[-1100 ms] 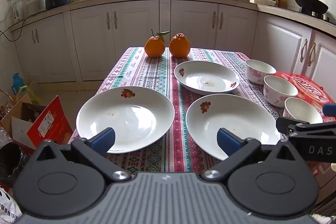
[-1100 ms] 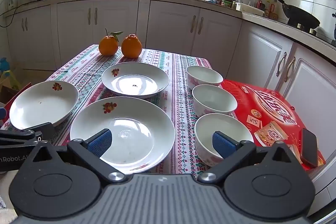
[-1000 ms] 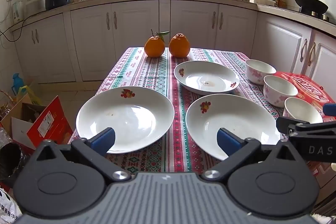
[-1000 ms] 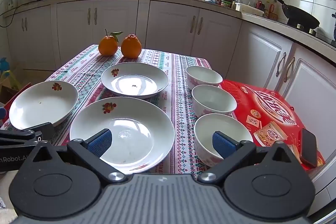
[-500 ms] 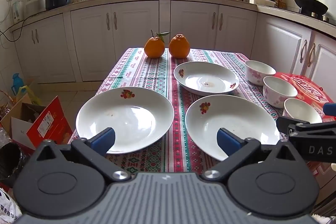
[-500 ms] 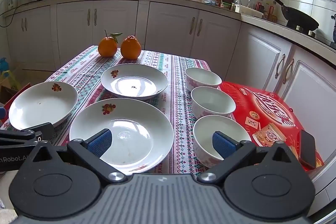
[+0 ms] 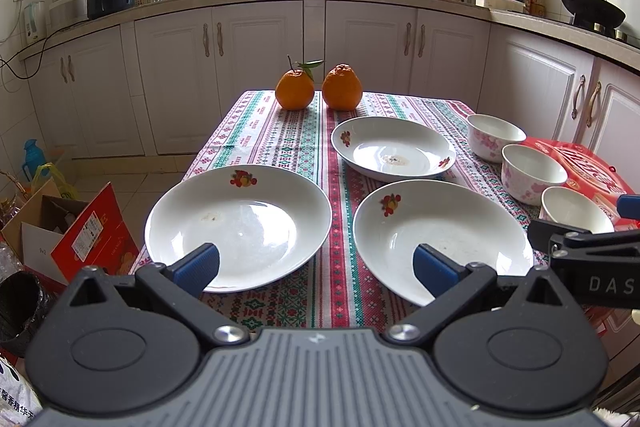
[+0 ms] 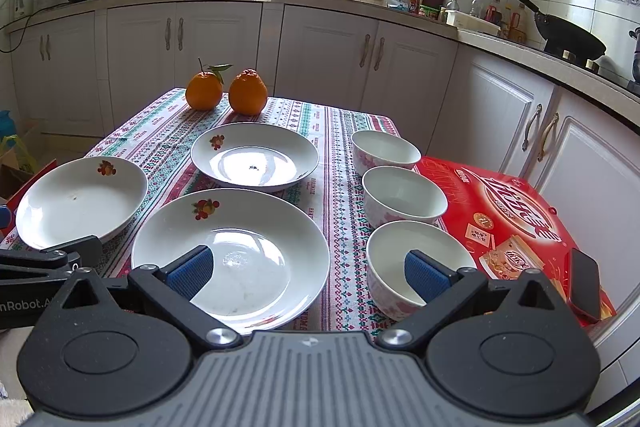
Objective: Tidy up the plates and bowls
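Note:
Three white plates with fruit prints lie on the patterned tablecloth: a near-left plate [image 7: 240,223] [image 8: 80,199], a near-middle plate [image 7: 440,231] [image 8: 236,251] and a smaller far plate [image 7: 394,149] [image 8: 256,157]. Three white bowls with pink flowers stand in a row on the right: far bowl [image 7: 495,135] [image 8: 386,149], middle bowl [image 7: 532,173] [image 8: 404,195], near bowl [image 7: 576,209] [image 8: 400,259]. My left gripper [image 7: 316,267] hovers open above the near edge between the two near plates. My right gripper [image 8: 308,271] is open, between the near-middle plate and the near bowl. Both hold nothing.
Two oranges [image 7: 318,89] [image 8: 226,93] sit at the table's far end. A red flat box [image 8: 516,219] with a phone [image 8: 585,285] on it lies to the right of the bowls. Cardboard boxes [image 7: 68,227] stand on the floor at left. Kitchen cabinets surround the table.
Both views have shifted only very slightly; the grippers stay open and no dish has moved.

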